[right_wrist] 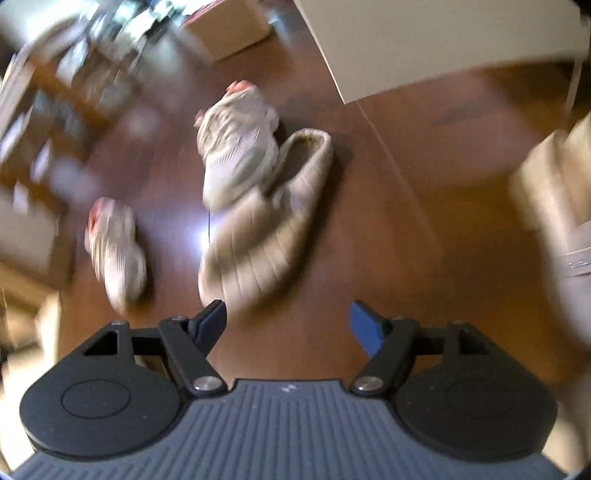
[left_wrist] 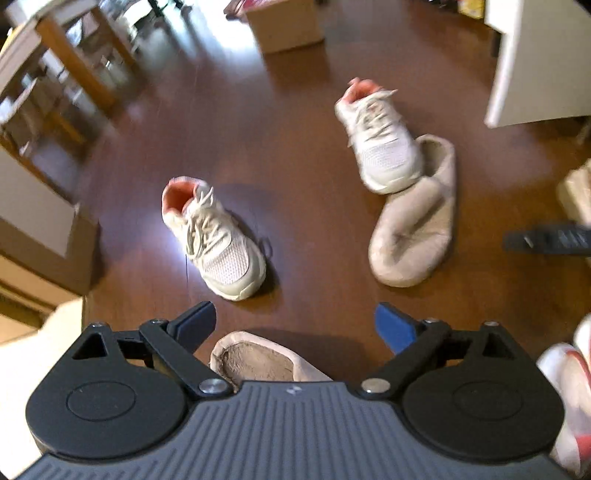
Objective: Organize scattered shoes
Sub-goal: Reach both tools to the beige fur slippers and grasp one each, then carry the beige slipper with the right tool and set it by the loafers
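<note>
Shoes lie scattered on a dark wooden floor. One white sneaker [left_wrist: 212, 240] with an orange lining stands alone, left of centre. A second white sneaker [left_wrist: 382, 140] rests with its toe on a beige slipper [left_wrist: 415, 221]. Another beige slipper [left_wrist: 255, 362] lies right under my left gripper [left_wrist: 295, 326], which is open and empty above it. In the blurred right wrist view, my right gripper [right_wrist: 288, 323] is open and empty, just in front of the beige slipper [right_wrist: 266, 236], with the two sneakers [right_wrist: 236, 147] [right_wrist: 116, 251] beyond it.
A cardboard box [left_wrist: 286, 24] stands at the back. A wooden table and chairs [left_wrist: 62, 74] are at the left, a white cabinet [left_wrist: 539, 62] at the right. Another box [left_wrist: 40, 236] sits at the left edge. A white and red shoe [left_wrist: 570, 387] shows at the lower right.
</note>
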A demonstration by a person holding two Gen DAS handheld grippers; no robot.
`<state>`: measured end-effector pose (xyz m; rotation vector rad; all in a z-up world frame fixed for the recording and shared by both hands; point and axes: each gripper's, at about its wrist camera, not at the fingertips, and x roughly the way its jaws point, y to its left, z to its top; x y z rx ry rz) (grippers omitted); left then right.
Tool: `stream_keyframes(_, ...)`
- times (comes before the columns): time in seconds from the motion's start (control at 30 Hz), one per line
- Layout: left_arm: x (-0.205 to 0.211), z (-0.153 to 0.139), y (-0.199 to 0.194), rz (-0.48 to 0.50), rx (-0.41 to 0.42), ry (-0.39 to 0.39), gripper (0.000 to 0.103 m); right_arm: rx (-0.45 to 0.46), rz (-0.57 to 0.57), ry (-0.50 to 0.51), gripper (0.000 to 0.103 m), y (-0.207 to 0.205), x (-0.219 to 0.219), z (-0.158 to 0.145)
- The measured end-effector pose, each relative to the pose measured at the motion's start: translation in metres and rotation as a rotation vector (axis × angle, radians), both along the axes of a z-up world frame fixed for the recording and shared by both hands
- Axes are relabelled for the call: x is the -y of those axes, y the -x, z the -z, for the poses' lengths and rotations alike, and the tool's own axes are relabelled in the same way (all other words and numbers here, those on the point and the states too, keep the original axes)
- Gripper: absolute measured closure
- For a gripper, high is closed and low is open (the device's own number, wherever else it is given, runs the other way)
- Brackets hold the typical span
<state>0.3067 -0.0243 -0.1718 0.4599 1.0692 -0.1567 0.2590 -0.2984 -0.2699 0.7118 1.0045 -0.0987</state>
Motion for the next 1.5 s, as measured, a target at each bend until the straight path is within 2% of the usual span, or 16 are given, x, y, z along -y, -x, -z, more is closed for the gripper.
stream_keyframes(0.2,-0.035,0.022,-0.014,-0.082,0.005,-0.073,0.008,0.032,0.148,-0.11,0.032,-0.053,-0.01,0.056)
stream_keyframes(0.33,-0.046,0.033,-0.011,-0.098,-0.066,-0.071,0.008,0.039,0.191,-0.11,0.028,-0.071,-0.021,0.085)
stream_keyframes(0.4,-0.046,0.035,-0.006,-0.093,-0.077,-0.074,0.008,0.105,0.133,-0.057,0.073,-0.075,-0.028,0.086)
stream_keyframes(0.43,-0.045,0.036,-0.004,-0.09,-0.08,-0.075,0.008,0.131,0.07,-0.029,0.087,-0.078,-0.03,0.082)
stream_keyframes(0.53,-0.043,0.034,0.003,-0.077,-0.084,-0.058,0.008,0.162,-0.099,0.101,0.088,-0.072,-0.03,0.055)
stream_keyframes(0.6,-0.039,0.032,0.006,-0.065,-0.091,-0.037,0.008,0.176,-0.242,0.254,0.089,-0.054,-0.031,0.036)
stream_keyframes(0.63,-0.038,0.031,0.008,-0.059,-0.092,-0.027,0.008,0.183,-0.319,0.332,0.087,-0.043,-0.032,0.027)
stream_keyframes(0.7,-0.032,0.032,0.011,-0.043,-0.099,-0.024,0.008,0.164,-0.415,0.385,0.071,-0.023,-0.027,0.02)
stream_keyframes(0.77,-0.027,0.034,0.015,-0.028,-0.107,-0.022,0.008,0.15,-0.432,0.391,0.03,0.003,-0.015,0.021)
stream_keyframes(0.93,-0.015,0.042,0.023,-0.003,-0.133,-0.029,0.008,0.119,-0.362,0.377,0.023,-0.001,-0.008,0.034)
stream_keyframes(0.97,-0.013,0.044,0.024,0.002,-0.139,-0.031,0.008,0.107,-0.352,0.375,0.029,-0.006,-0.008,0.04)
stream_keyframes(1.0,-0.01,0.047,0.024,0.008,-0.145,-0.033,0.008,0.103,-0.353,0.375,0.048,-0.011,-0.009,0.048)
stream_keyframes(1.03,-0.008,0.048,0.025,0.011,-0.148,-0.034,0.008,0.095,-0.355,0.372,0.085,-0.014,-0.009,0.055)
stream_keyframes(1.13,-0.002,0.05,0.028,0.025,-0.154,-0.035,0.008,0.108,-0.354,0.389,0.088,-0.011,-0.005,0.065)
stream_keyframes(1.3,0.002,0.052,0.03,0.028,-0.16,-0.032,0.008,0.171,-0.307,0.497,0.088,0.021,0.026,0.045)
stream_keyframes(1.5,0.016,0.054,0.036,0.05,-0.165,-0.027,0.008,0.077,-0.283,0.593,0.088,0.044,0.064,0.048)
